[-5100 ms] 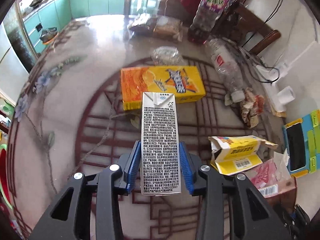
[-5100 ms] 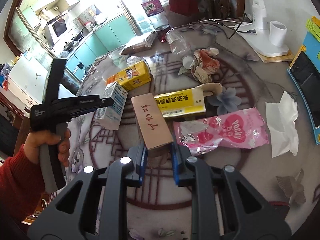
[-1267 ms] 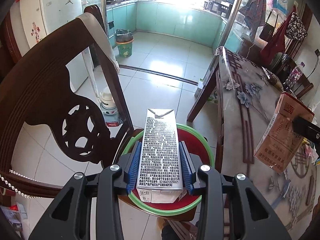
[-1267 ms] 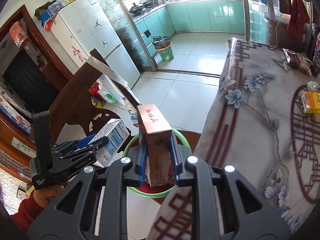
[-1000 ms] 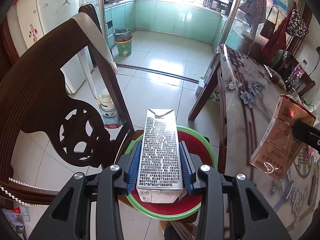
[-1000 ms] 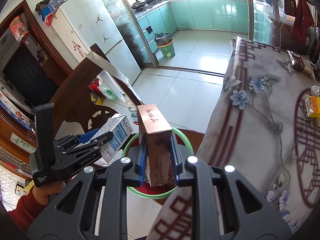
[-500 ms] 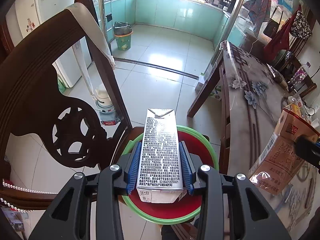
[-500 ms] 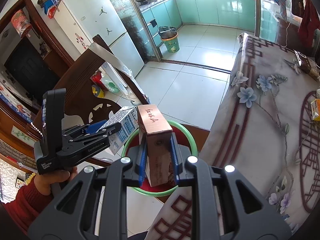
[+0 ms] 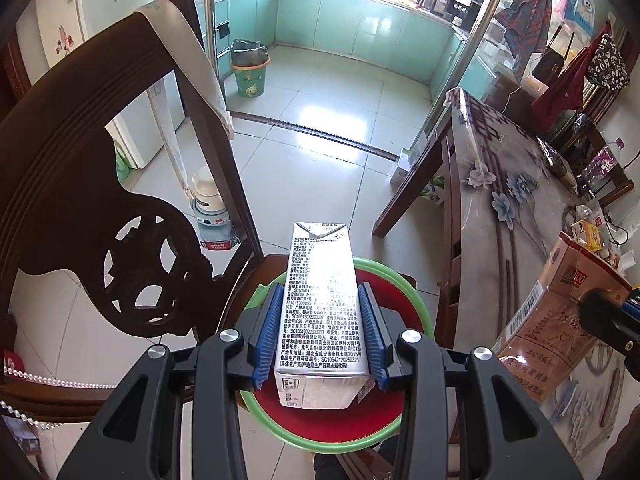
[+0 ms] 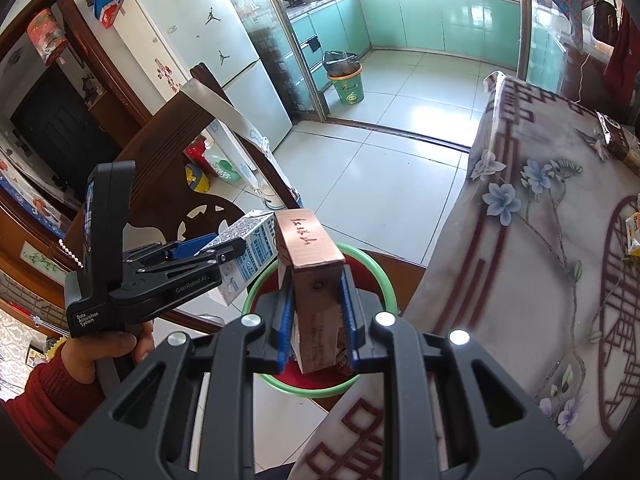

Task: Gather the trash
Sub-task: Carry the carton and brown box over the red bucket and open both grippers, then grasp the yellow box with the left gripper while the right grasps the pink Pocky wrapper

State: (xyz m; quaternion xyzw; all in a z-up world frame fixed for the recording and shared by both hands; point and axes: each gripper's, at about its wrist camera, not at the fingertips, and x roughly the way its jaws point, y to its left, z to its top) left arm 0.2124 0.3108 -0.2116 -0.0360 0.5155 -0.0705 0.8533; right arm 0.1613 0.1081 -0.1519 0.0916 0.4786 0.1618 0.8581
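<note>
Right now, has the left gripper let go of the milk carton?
No: the left gripper has both blue pads pressed on the sides of the milk carton, holding it above the red bin.

Bin (image 9: 416, 304) mouth open; chair back (image 9: 80, 184) left, table edge (image 9: 452, 240) right.

left wrist: steeply down, close over red bin (image 9: 352, 420) | right wrist: same, nearer table | shared: bin (image 10: 384, 280), chair

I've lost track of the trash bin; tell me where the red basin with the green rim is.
In both wrist views the red basin sits low centre on the wooden chair seat, left of the table, directly under both held cartons.
</note>
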